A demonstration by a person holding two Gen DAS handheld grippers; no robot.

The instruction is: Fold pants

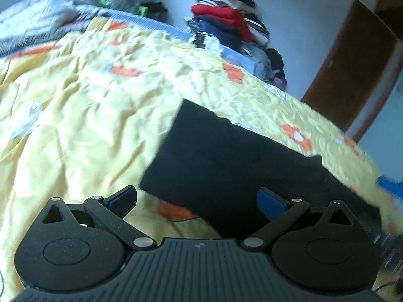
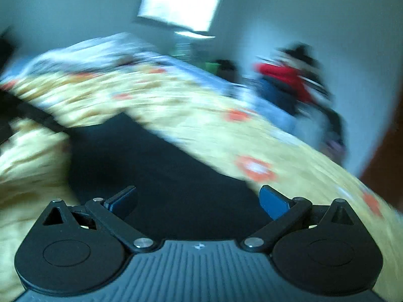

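Yellow floral bedsheet (image 1: 88, 105) supports dark pants (image 1: 226, 151); with left gripper (image 1: 196, 198) and right gripper (image 2: 197, 201) spread empty, pinch matching corners evenly.

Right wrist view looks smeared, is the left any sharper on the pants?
Left wrist view: mild blur, the dark pants have crisp edges on the yellow bedspread. Right wrist view: heavy motion smear, pants just a dark patch; window blown out.

Left wrist view looks forward low over the bed (image 1: 75, 95), close above the dark pants (image 1: 226, 156), facing the clothes pile (image 1: 226, 20). Right wrist view, blurred, sits nearer the pants (image 2: 156, 161); both share bed, pile and wall.
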